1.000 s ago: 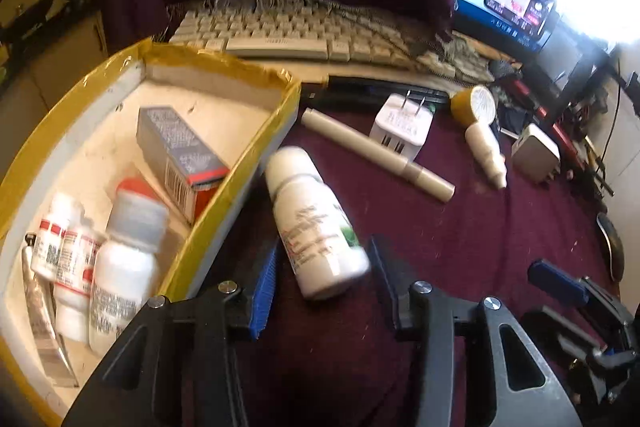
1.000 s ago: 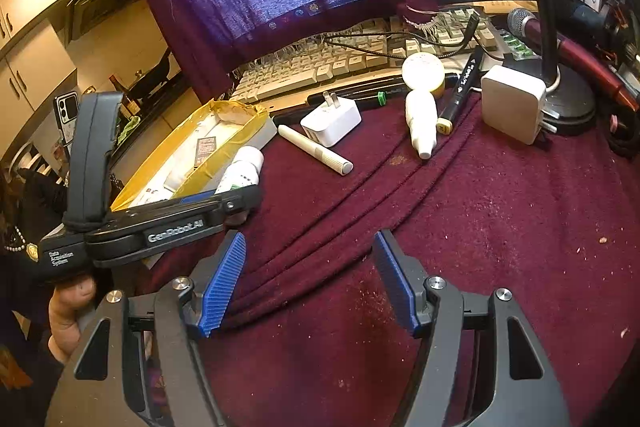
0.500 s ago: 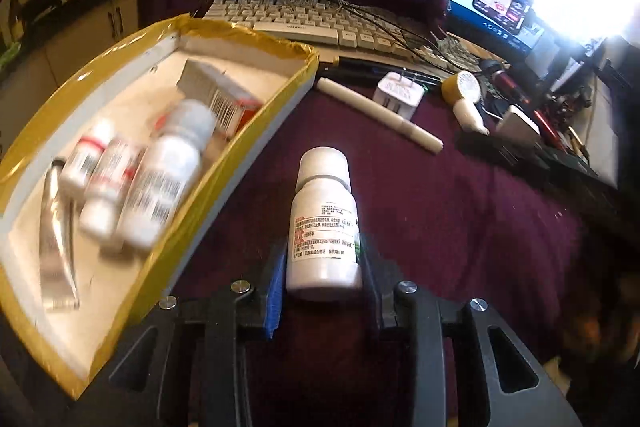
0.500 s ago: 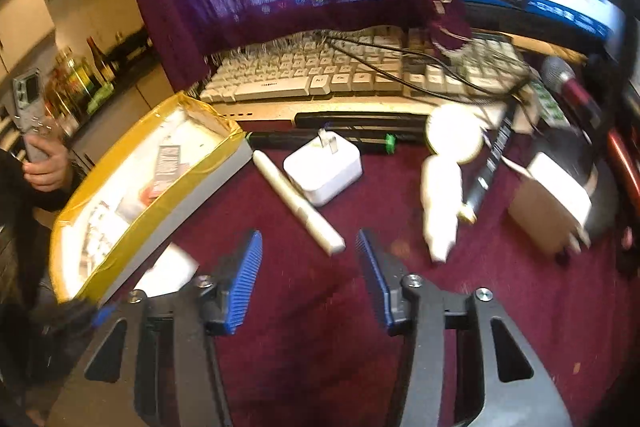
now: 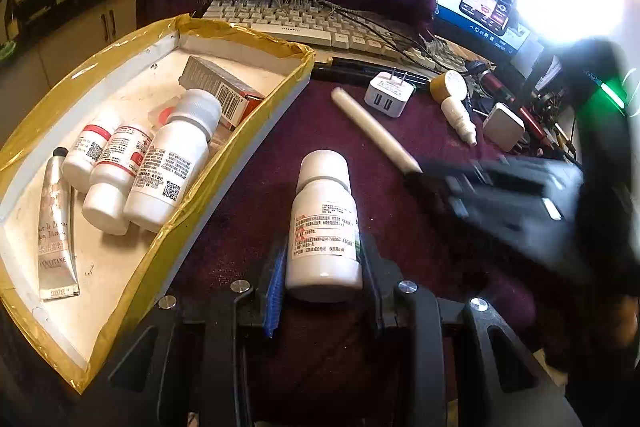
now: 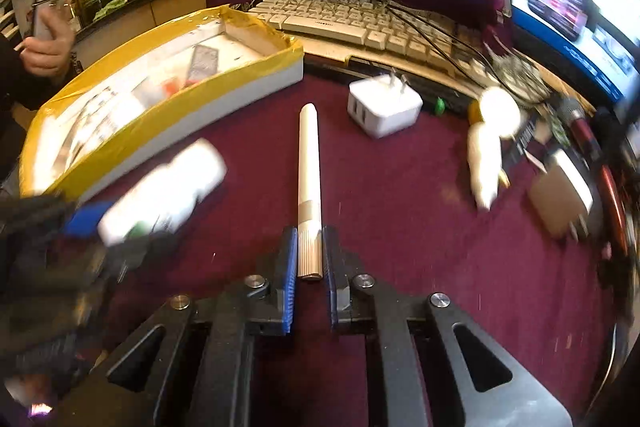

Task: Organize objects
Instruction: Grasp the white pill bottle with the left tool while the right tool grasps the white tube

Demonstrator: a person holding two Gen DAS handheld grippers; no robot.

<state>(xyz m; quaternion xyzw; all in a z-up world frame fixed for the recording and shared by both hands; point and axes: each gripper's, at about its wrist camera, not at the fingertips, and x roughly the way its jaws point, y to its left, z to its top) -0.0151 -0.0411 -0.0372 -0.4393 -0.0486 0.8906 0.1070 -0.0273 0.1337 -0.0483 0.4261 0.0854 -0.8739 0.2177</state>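
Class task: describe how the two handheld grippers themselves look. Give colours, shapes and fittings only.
Both the left gripper and the right gripper are black, with angular frames with triangular cut-outs, round silver bolts at the joints and ribbed blue pads lining the two fingers. No cables or sleeves show.

**Count of Items on the Desk**

Four white bottles in the left wrist view: three inside the yellow-edged tray (image 5: pixel 256 123) at left, namely two small red-labelled bottles (image 5: pixel 90 151) (image 5: pixel 116 179) and one larger bottle (image 5: pixel 172 171), plus one clamped bottle (image 5: pixel 324 223) at lower centre. One cream tube (image 5: pixel 54 227) and one carton (image 5: pixel 220 89) in the tray. One white pen-shaped stick (image 6: pixel 309 183). Two white chargers (image 5: pixel 390 95) (image 5: pixel 503 126). One dropper bottle (image 5: pixel 460 115). One round yellow jar (image 5: pixel 449 85). One keyboard (image 5: pixel 296 23). Two grippers: left gripper (image 5: pixel 322 263), right gripper (image 6: pixel 310 251).
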